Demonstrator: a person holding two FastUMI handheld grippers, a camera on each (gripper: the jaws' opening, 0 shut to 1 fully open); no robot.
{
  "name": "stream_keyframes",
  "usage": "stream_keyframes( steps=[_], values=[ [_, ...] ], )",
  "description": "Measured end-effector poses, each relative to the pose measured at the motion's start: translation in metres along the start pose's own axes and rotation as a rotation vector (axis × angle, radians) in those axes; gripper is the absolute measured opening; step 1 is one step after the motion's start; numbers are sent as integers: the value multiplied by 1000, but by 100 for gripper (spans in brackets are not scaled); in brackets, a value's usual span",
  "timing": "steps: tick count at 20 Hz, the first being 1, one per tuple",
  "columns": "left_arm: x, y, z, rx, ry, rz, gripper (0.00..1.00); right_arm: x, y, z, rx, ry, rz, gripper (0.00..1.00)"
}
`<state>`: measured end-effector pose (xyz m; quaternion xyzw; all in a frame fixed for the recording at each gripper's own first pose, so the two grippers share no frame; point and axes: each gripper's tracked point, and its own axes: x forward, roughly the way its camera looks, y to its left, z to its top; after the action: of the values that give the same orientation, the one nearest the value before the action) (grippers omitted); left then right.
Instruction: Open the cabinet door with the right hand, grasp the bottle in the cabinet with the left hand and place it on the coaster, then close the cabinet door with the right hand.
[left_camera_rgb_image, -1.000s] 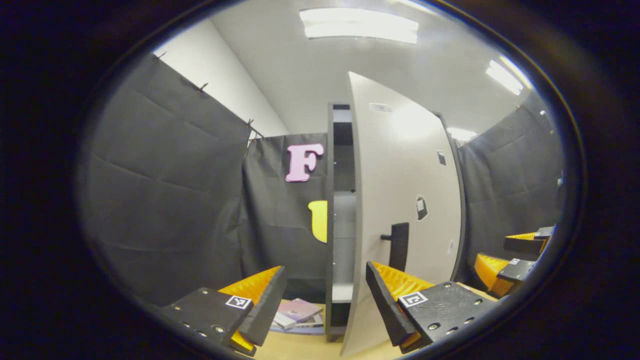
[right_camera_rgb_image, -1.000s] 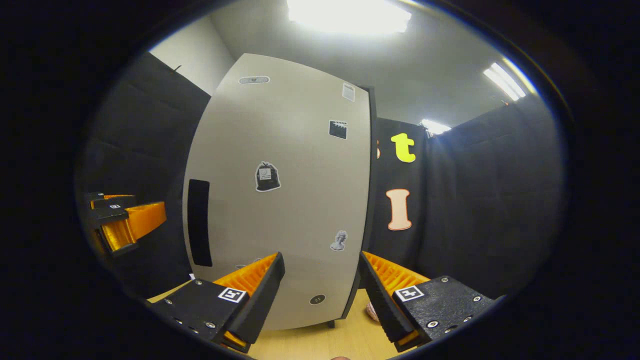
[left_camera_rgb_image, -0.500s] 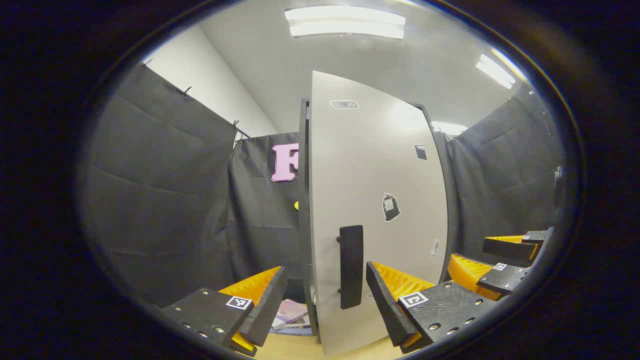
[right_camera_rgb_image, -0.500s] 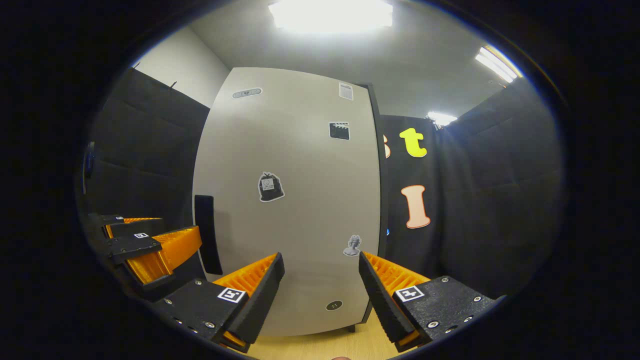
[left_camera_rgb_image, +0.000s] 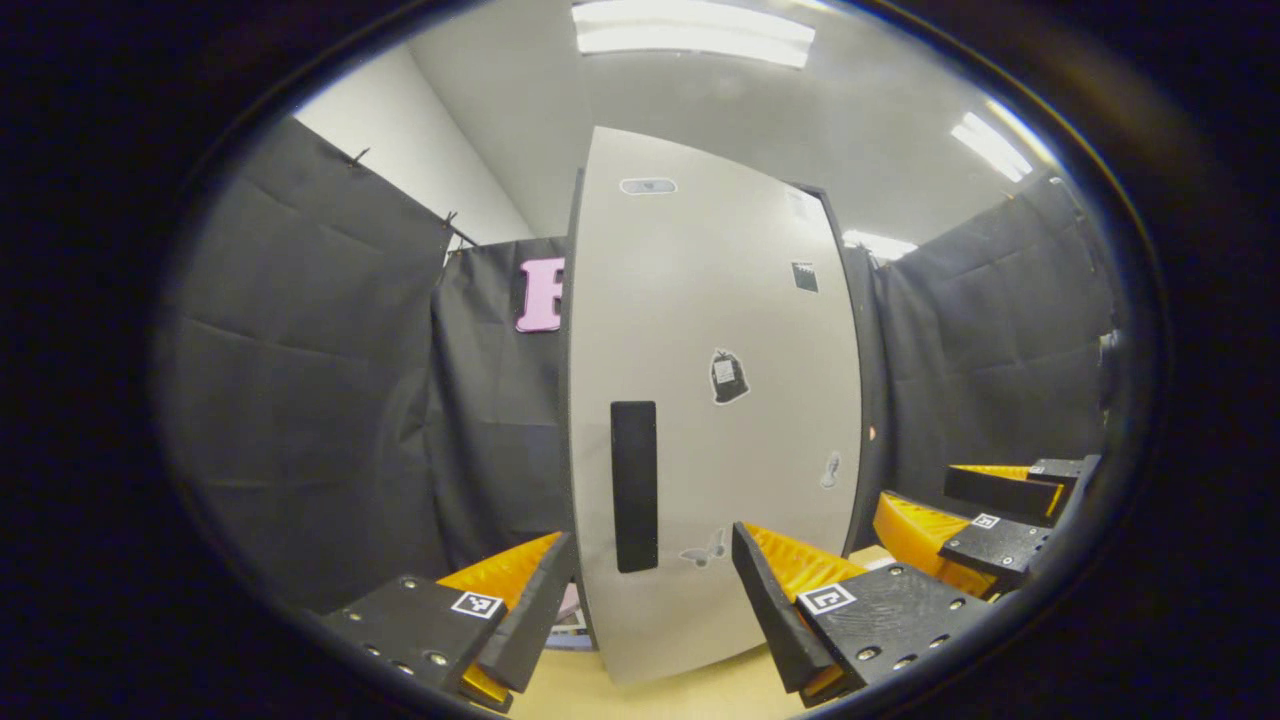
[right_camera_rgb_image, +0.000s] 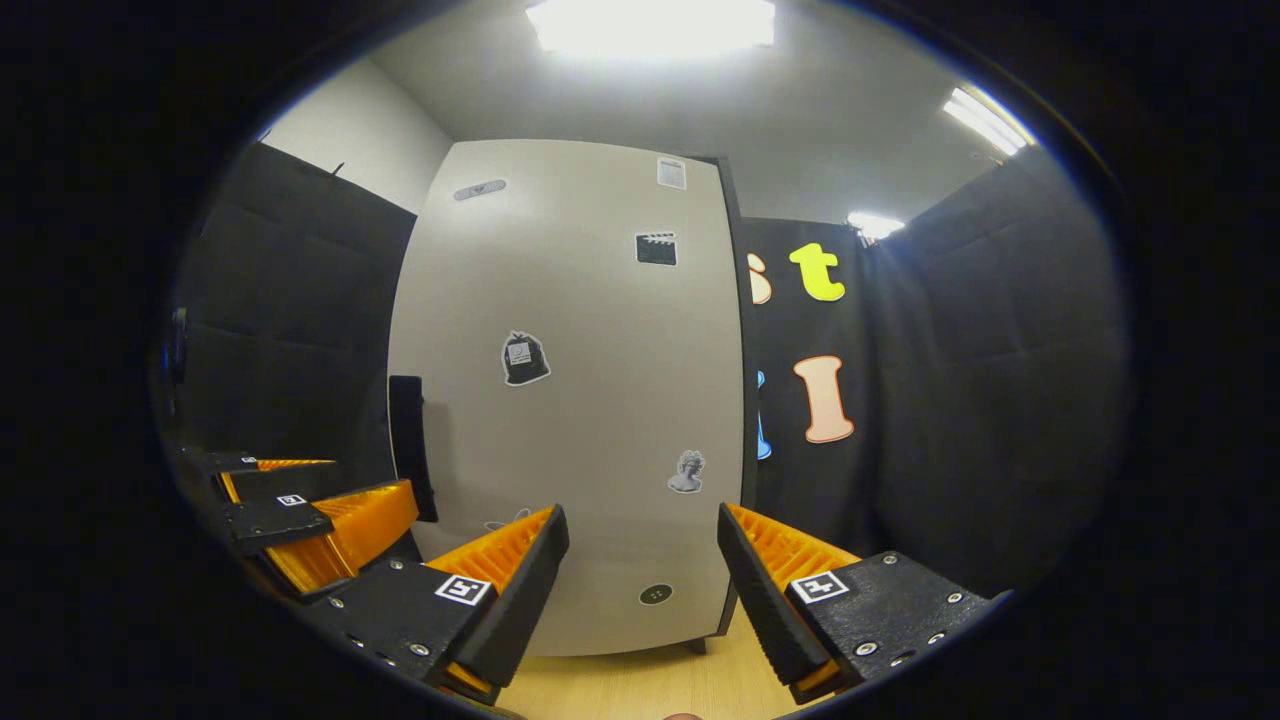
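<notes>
The tall pale cabinet door (left_camera_rgb_image: 720, 300) with its dark vertical handle (left_camera_rgb_image: 634, 485) stands shut against the cabinet in the left gripper view. My left gripper (left_camera_rgb_image: 650, 540) is open in front of it, holding nothing. Off to the right, my right gripper (left_camera_rgb_image: 925, 498) hangs near the door's hinge side. In the right gripper view the same door (right_camera_rgb_image: 580, 300) faces me, its handle (right_camera_rgb_image: 405, 445) at the left edge. My right gripper (right_camera_rgb_image: 642, 515) is open a short way in front of the door, apart from it. The left gripper (right_camera_rgb_image: 370, 478) is at lower left, near the handle.
A stack of books (left_camera_rgb_image: 570, 625) lies on the wooden table (left_camera_rgb_image: 640, 695) just left of the cabinet's foot. Black cloth walls close in the booth on both sides. Small stickers dot the door. The cabinet stands on the wooden table top (right_camera_rgb_image: 640, 685).
The door has swung from ajar to shut, hiding the shelves that showed a second ago. Both grippers stayed open and drifted slightly in front of the door.
</notes>
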<state>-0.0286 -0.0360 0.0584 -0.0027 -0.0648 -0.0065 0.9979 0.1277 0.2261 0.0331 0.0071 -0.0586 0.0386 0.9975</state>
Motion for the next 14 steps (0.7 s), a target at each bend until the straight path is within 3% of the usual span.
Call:
stream_keyframes(
  steps=[1, 2, 3, 4, 6, 7, 10, 11, 13, 14],
  values=[
    [-1, 0, 0, 3, 1, 3, 99, -2, 0, 0, 1, 0, 0, 92],
    [-2, 0, 0, 4, 2, 7, 91, -3, -2, 1, -1, -1, -2, 93],
    [-3, -2, 1, 2, 1, 5, 91, -3, -4, 2, -3, 0, -6, 93],
    [-4, -3, 2, 1, 0, 4, 99, -4, -6, 3, -4, -3, -9, 93],
    [-4, -6, 3, 2, -4, -4, 99, -5, -7, 7, 0, -14, -11, 92],
    [-3, -7, 3, 2, -6, -6, 91, -5, -8, 8, -3, -19, -12, 92],
    [-4, -12, 4, -4, -6, -19, 90, -7, -9, 9, -11, -21, -12, 93],
    [-5, -11, 5, -3, -7, -20, 99, -7, -9, 9, -11, -22, -13, 93],
    [-4, -13, 7, -7, -13, -24, 99, -6, -10, 10, -9, -24, -15, 93],
    [-3, -13, 8, -9, -17, -26, 90, -5, -11, 11, -8, -26, -16, 93]
  ],
)
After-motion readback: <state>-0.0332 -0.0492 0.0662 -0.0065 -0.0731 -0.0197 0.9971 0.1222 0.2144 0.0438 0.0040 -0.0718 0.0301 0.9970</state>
